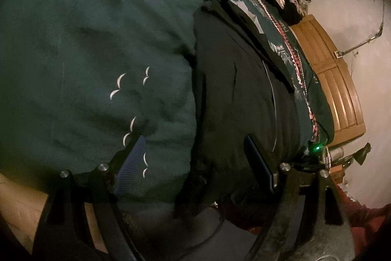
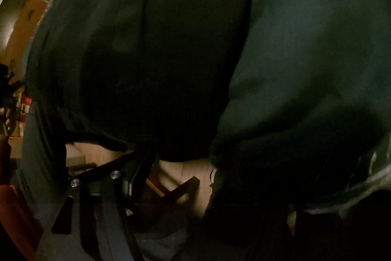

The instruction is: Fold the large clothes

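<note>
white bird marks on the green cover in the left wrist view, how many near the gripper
7 at least: three in an upper cluster, two midway, two low beside the left gripper's blue finger pad. The finger may hide more.

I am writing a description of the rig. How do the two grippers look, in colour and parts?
The left gripper has black linkage arms with round silver bolts and blue ribbed pads on its fingers. The right gripper looks the same black with silver bolts; only one finger shows, its pad colour too dark to tell.
</note>
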`<state>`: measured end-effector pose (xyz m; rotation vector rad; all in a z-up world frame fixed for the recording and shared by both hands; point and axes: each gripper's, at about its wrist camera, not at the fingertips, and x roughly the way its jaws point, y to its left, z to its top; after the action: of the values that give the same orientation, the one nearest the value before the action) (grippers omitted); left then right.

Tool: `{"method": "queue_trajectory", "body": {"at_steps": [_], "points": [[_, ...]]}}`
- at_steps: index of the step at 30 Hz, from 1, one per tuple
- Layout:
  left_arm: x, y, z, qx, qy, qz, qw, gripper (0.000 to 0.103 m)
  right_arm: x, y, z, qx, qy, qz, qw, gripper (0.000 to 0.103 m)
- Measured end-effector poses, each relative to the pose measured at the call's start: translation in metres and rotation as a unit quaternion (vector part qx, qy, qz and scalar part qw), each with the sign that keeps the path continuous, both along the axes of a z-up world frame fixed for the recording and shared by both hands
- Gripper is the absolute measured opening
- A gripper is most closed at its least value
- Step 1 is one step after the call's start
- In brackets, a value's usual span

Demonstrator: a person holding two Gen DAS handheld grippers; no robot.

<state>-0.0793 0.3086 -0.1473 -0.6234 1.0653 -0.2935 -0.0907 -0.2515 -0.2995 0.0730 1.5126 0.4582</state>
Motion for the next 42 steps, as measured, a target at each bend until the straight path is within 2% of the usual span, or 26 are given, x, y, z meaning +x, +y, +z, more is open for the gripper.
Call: {"method": "queue_trajectory", "body": {"at_steps": [7, 9, 11, 12, 14, 20, 22, 24, 27, 31, 36, 37, 38, 40, 42], "points": [[0.007, 0.000, 0.000, 0.001, -0.004, -0.006, 1.0000, 0.081, 0.010, -0.005, -0.019, 0.035, 0.033, -0.009, 0.999, 0.076], [0.006, 0.000, 0.003, 0.005, -0.003, -0.012, 0.9999, 0.081, 0.002, -0.010, -0.016, 0.069, 0.034, -0.007, 0.997, 0.063], [0.005, 0.000, 0.005, 0.008, -0.004, -0.017, 0.9998, 0.081, -0.010, -0.016, 0.002, 0.122, 0.026, -0.005, 0.992, 0.064], [0.005, 0.000, 0.005, 0.008, -0.005, -0.017, 0.9998, 0.081, -0.011, -0.005, 0.017, 0.135, 0.023, -0.001, 0.991, 0.064], [0.004, 0.001, 0.004, 0.005, -0.004, -0.015, 0.9999, 0.081, -0.020, -0.016, 0.029, 0.166, 0.015, -0.009, 0.986, 0.064], [0.002, -0.002, 0.003, 0.007, -0.001, -0.021, 0.9998, 0.081, -0.022, -0.045, 0.036, 0.212, 0.013, -0.046, 0.976, 0.064], [0.000, -0.003, 0.003, 0.014, 0.004, -0.029, 0.9995, 0.081, -0.025, -0.042, 0.029, 0.208, 0.019, -0.052, 0.977, 0.065], [-0.002, -0.002, 0.005, 0.021, 0.007, -0.034, 0.9992, 0.081, -0.016, -0.037, 0.022, 0.176, 0.025, -0.058, 0.982, 0.069], [-0.005, -0.004, 0.008, 0.043, 0.017, -0.059, 0.9972, 0.081, -0.007, -0.037, 0.015, 0.157, 0.039, -0.070, 0.984, 0.071], [-0.007, -0.011, 0.010, 0.069, 0.027, -0.099, 0.9923, 0.081, -0.001, -0.036, 0.018, 0.158, 0.034, -0.074, 0.984, 0.075], [-0.007, -0.017, 0.006, 0.085, 0.041, -0.120, 0.9882, 0.080, 0.002, -0.043, 0.014, 0.159, 0.049, -0.073, 0.983, 0.077], [-0.007, -0.019, 0.005, 0.085, 0.042, -0.123, 0.9878, 0.079, -0.002, -0.032, 0.014, 0.157, 0.051, -0.072, 0.984, 0.077], [-0.008, -0.020, 0.006, 0.083, 0.040, -0.124, 0.9880, 0.078, -0.002, -0.029, 0.013, 0.155, 0.054, -0.070, 0.984, 0.077], [-0.007, -0.026, 0.006, 0.078, 0.034, -0.130, 0.9878, 0.070, -0.001, -0.027, 0.013, 0.153, 0.057, -0.067, 0.984, 0.077], [-0.004, -0.032, 0.001, 0.090, 0.047, -0.137, 0.9854, 0.063, 0.001, -0.025, 0.010, 0.155, 0.059, -0.071, 0.984, 0.077]]}}
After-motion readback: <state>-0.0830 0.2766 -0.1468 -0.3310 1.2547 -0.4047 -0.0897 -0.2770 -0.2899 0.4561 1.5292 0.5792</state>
